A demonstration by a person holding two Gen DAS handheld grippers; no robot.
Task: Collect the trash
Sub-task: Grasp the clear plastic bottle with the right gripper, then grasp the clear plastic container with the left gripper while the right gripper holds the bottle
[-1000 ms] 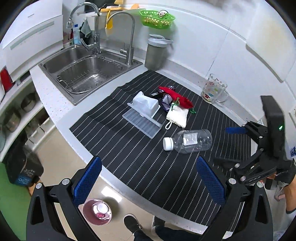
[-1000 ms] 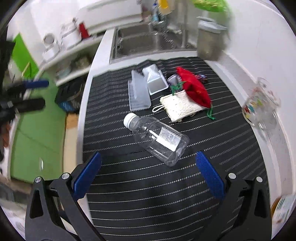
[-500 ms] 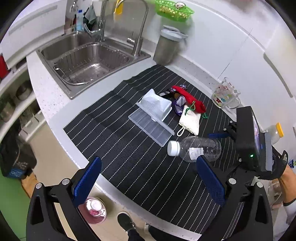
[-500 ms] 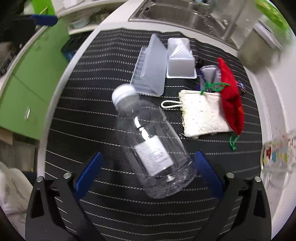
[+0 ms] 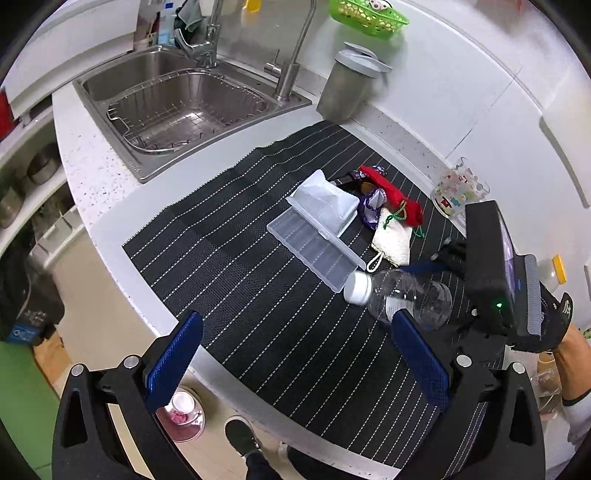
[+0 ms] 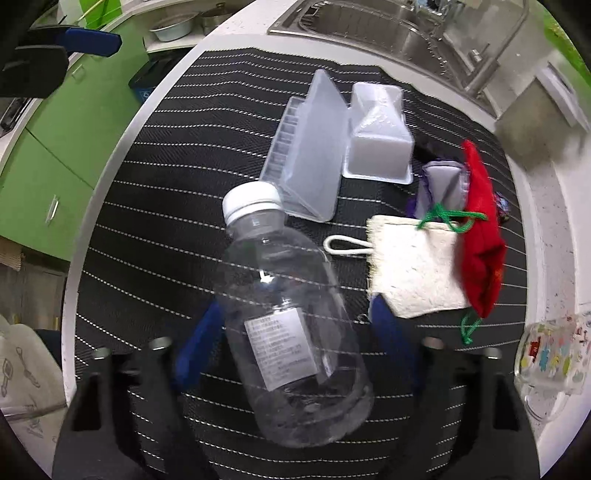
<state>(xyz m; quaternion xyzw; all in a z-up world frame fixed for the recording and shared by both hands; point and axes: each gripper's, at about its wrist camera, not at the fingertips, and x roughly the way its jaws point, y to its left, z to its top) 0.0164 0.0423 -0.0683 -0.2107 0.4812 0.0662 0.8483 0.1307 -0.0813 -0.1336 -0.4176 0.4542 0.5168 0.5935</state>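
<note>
Clear bottle (image 6: 291, 325) w/ white cap (image 6: 253, 201) lying on striped mat (image 5: 236, 266), cap end toward clear case (image 5: 317, 254), almost touching its corner. In right wrist view, right gripper (image 6: 295, 339) down around bottle body, blue pads on both sides; looks close to the plastic, but image blurred there, so cannot tell if really clamped or only around. Seen also from left wrist view, black right gripper body at right side of bottle, gloved hand (image 5: 554, 325) behind it.

Left gripper (image 5: 295, 354) held above mat edge, jaws wide apart, nothing between them; floor and shoe (image 5: 242, 435) visible below.

Other trash in a group further back on mat: white tray (image 5: 325, 205) beside case, purple wrapper (image 5: 371, 206), red pouch (image 5: 395, 195) w/ green cord, beige pouch (image 5: 393, 242) w/ white loop, red one partly over beige one. Printed glass mug (image 5: 458, 190) at mat's far-right edge, near wall. Steel bin (image 5: 347, 88) w/ lid behind mat, next to sink (image 5: 177, 99). Green basket (image 5: 369, 14) up on wall.
</note>
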